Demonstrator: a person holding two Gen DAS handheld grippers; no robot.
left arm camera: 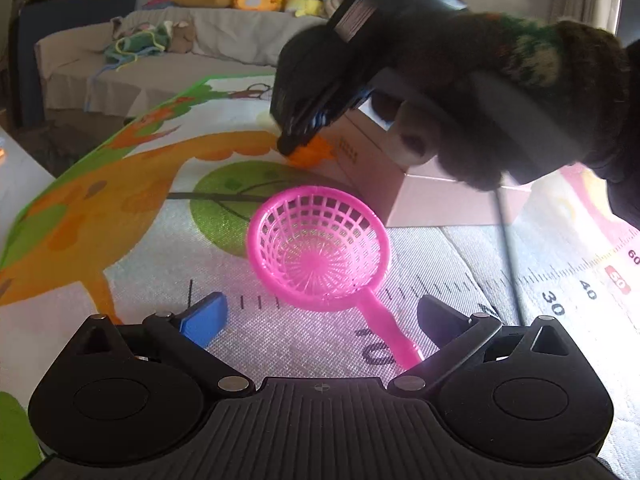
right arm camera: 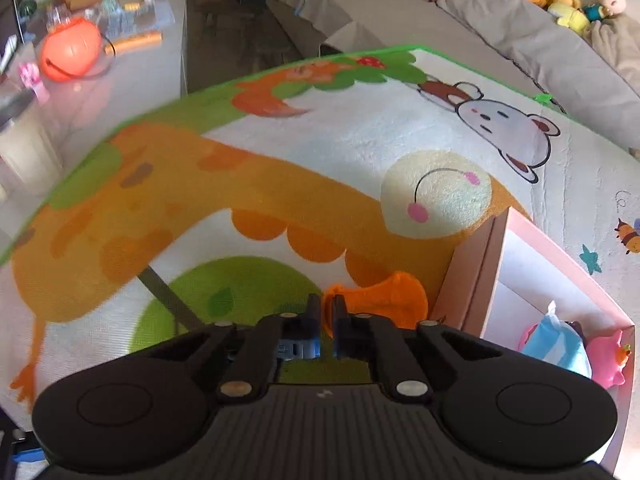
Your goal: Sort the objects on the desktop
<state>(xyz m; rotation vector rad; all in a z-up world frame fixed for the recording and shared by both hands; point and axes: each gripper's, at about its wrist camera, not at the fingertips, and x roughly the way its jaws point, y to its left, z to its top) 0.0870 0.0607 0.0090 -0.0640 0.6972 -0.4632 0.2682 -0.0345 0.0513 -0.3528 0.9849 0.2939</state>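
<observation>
- The printed ruler [left arm camera: 592,280] along the play mat [right arm camera: 280,152] reads 10, 30, 40, 50 and 60; the 50 sits in a red patch.
- A pink plastic toy strainer [left arm camera: 320,256], round mesh bowl with a straight handle, lies on the mat over that ruler, between the spread fingers of the left gripper [left arm camera: 320,316], which stands open and touches nothing.
- The right gripper [right arm camera: 327,316] is clamped on the thin edge of an orange plastic toy [right arm camera: 380,300], just beside the pink cardboard box [right arm camera: 472,264].
</observation>
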